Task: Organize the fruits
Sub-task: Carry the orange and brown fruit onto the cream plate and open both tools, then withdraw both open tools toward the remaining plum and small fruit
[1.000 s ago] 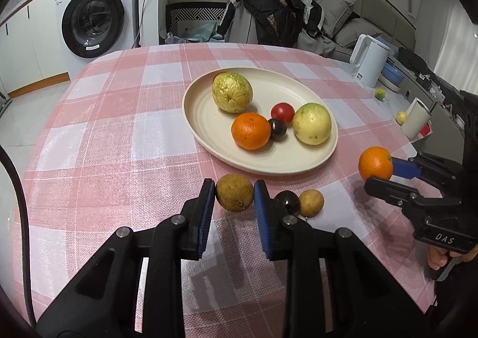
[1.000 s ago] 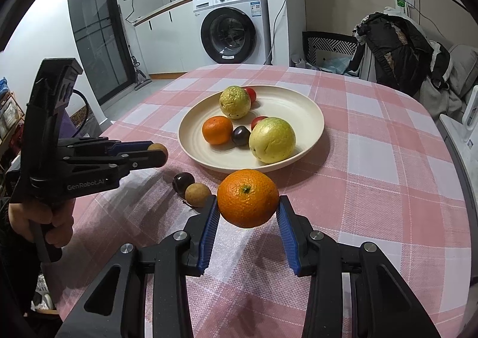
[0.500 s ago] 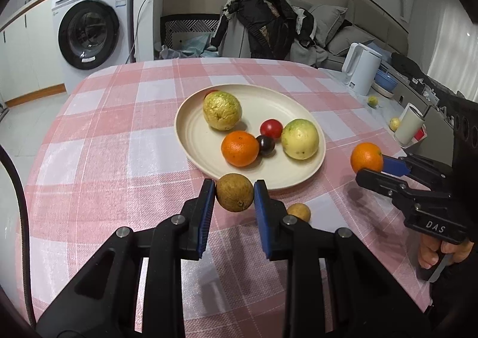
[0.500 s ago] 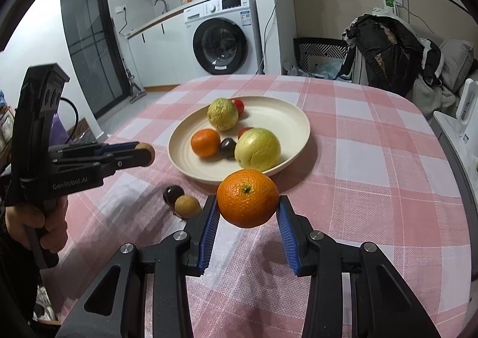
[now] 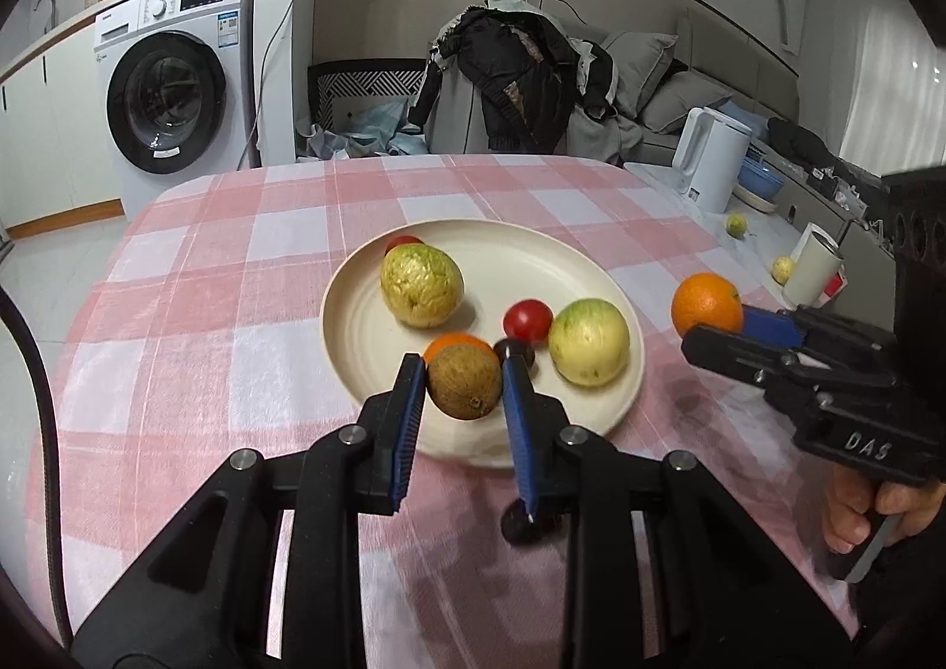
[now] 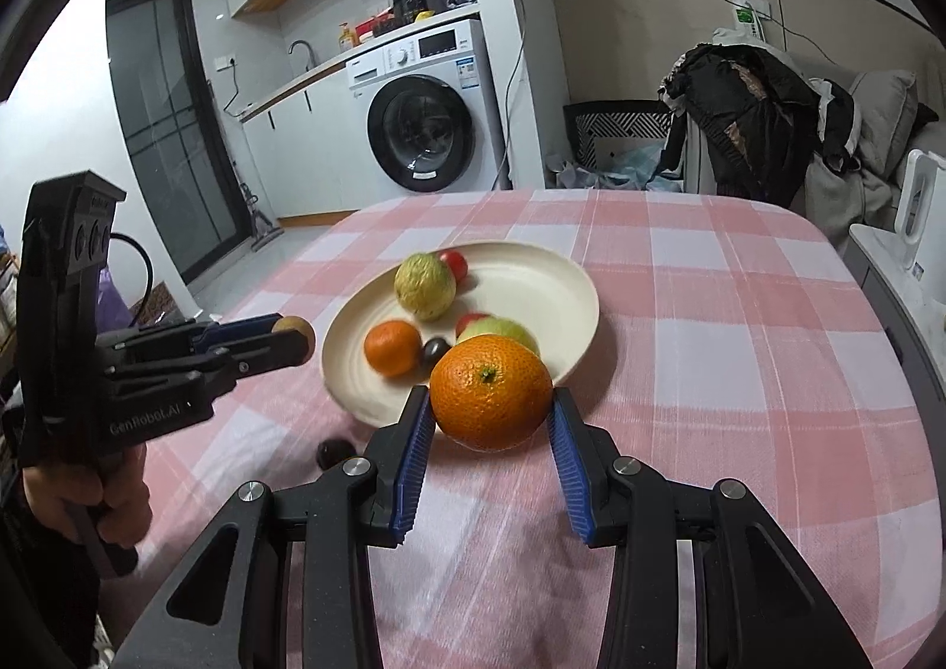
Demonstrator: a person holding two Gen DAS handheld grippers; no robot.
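Pink checked tablecloth [image 5: 195, 326]: my left claw [image 5: 464, 382] grips a brown fruit [image 5: 465, 382], my right claw [image 6: 491, 403] an orange [image 6: 491, 400]; I should lower both gently onto bare plate [image 5: 532, 261], clear of fruit.

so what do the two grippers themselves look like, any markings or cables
Both are black pistol-grip frames with silver bolts and ribbed blue pads on the fingers. The left gripper reads "GenRobot.AI" and trails a black cable; the right gripper reads "DAS". No sleeves are visible.

You can read "DAS" on the body of your right gripper [image 5: 712, 335], and "GenRobot.AI" on the body of your left gripper [image 6: 294, 341]. The washing machine's [image 6: 423, 104] labels are too small to read.
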